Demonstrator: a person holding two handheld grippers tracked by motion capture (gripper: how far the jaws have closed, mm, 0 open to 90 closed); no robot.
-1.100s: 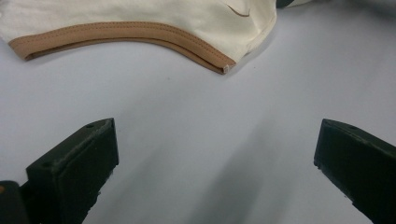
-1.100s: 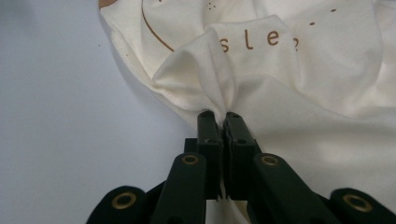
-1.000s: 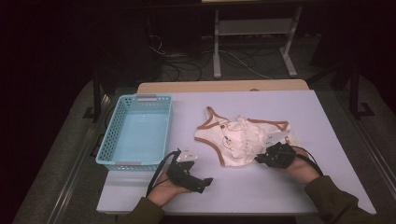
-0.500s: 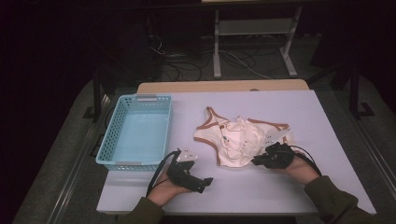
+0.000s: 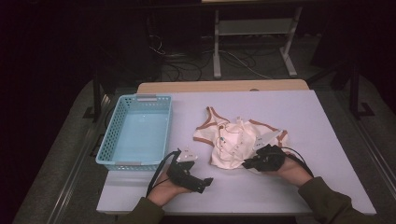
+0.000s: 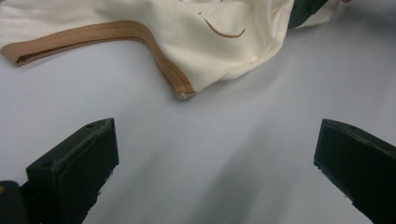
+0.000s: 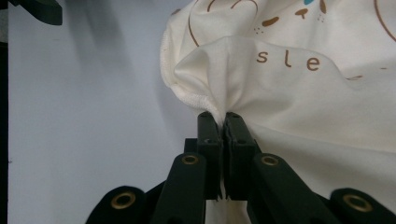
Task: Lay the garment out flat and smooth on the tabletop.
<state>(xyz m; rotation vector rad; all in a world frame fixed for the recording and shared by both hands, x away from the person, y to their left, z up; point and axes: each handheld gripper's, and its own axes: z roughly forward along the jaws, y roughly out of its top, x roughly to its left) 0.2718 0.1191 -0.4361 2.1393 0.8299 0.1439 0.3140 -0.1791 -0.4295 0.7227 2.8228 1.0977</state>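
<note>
Currently the right gripper (image 7: 222, 122) pinches a raised fold of the cream garment (image 5: 236, 142), which lies crumpled at centre frame on the table (image 5: 327, 121). Gripping an edge fold likely allows the fabric to be lifted or folded over. At lower centre, the left gripper (image 5: 205, 183) rests with jaws wide apart, empty, near the blue basket (image 5: 112, 140), probably ready to assist.

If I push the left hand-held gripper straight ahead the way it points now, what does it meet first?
Bare table first, then likely the brown-trimmed edge of the cream garment. The left hand-held gripper stands open with nothing between its jaws; how far off the cloth lies is hard to judge.
</note>
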